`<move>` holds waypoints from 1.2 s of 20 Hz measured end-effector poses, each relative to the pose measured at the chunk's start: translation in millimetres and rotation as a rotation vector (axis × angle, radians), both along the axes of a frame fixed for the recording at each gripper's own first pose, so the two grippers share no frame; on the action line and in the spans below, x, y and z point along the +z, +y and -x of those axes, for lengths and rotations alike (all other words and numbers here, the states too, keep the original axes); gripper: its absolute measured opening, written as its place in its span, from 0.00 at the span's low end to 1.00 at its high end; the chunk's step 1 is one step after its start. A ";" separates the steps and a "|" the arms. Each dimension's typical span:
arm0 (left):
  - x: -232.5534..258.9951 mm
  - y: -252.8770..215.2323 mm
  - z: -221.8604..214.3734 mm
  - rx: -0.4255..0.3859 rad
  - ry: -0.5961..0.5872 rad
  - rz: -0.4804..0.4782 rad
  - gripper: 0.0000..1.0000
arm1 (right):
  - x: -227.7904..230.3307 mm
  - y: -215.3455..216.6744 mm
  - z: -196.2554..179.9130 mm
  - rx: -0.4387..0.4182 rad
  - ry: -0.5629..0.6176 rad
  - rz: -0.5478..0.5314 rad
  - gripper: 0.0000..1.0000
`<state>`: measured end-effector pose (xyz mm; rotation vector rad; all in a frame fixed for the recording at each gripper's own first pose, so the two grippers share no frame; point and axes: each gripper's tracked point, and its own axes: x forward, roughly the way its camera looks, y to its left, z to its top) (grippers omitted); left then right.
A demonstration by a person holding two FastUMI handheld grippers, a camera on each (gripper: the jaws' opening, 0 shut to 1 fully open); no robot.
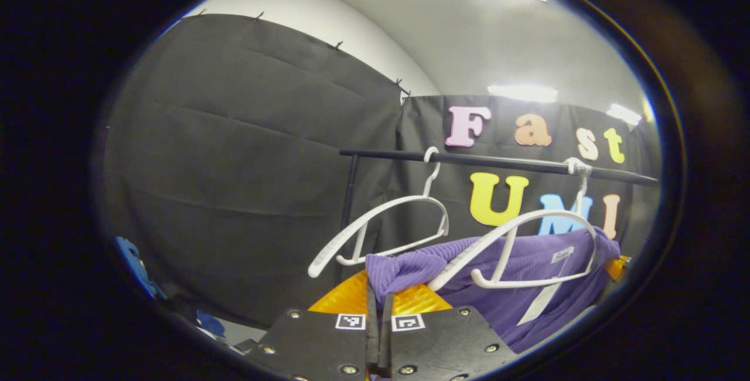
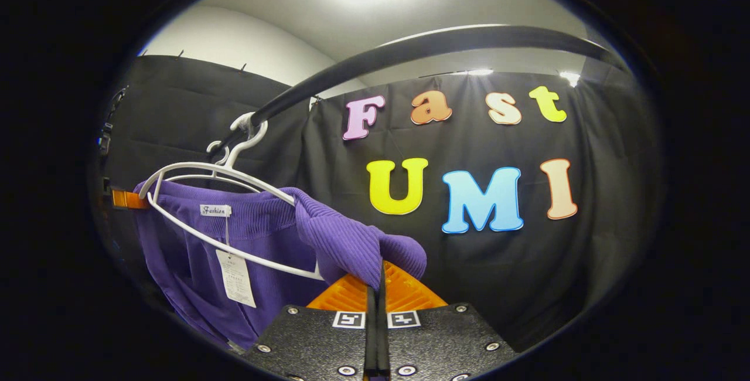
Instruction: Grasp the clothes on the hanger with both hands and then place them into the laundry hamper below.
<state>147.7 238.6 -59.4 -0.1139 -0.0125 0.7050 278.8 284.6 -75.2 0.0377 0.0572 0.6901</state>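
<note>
A purple ribbed garment (image 1: 527, 287) hangs across a white hanger (image 1: 530, 223) on the black rail (image 1: 498, 161). My left gripper (image 1: 379, 296) is shut on a bunched purple edge at the garment's left end. In the right gripper view the same garment (image 2: 258, 234) drapes from its hanger (image 2: 193, 173), with a paper tag (image 2: 235, 278) dangling. My right gripper (image 2: 376, 284) is shut on the garment's other end, a fold of cloth pinched between the fingers. Part of the right gripper (image 1: 616, 266) shows past the garment's far end, and part of the left gripper (image 2: 126, 199) shows beyond the hanger.
An empty white hanger (image 1: 387, 223) hangs on the rail to the left of the garment. The rail's upright post (image 1: 350, 193) stands near it. The rail (image 2: 410, 53) arches close overhead in the right gripper view. Blue objects (image 1: 136, 266) sit low on the left.
</note>
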 end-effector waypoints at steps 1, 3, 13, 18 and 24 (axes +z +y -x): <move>-5.2 -4.4 -1.6 -0.023 0.004 0.002 0.05 | 4.4 -3.5 3.1 -0.015 -0.001 0.009 0.00; -27.2 -5.7 -8.9 -0.065 0.013 0.029 0.06 | 15.5 -11.9 8.0 -0.059 -0.033 0.035 0.00; -82.4 -66.4 -28.5 -0.261 0.006 0.143 0.05 | 42.5 -29.2 37.5 -0.142 -0.101 0.080 0.00; -75.7 -79.8 -23.1 -0.310 -0.001 0.148 0.01 | 41.3 -49.4 23.1 -0.208 -0.074 0.055 0.00; -75.6 -94.0 -36.3 -0.304 0.019 0.145 0.01 | 34.2 -81.0 -12.4 -0.275 -0.111 0.074 0.00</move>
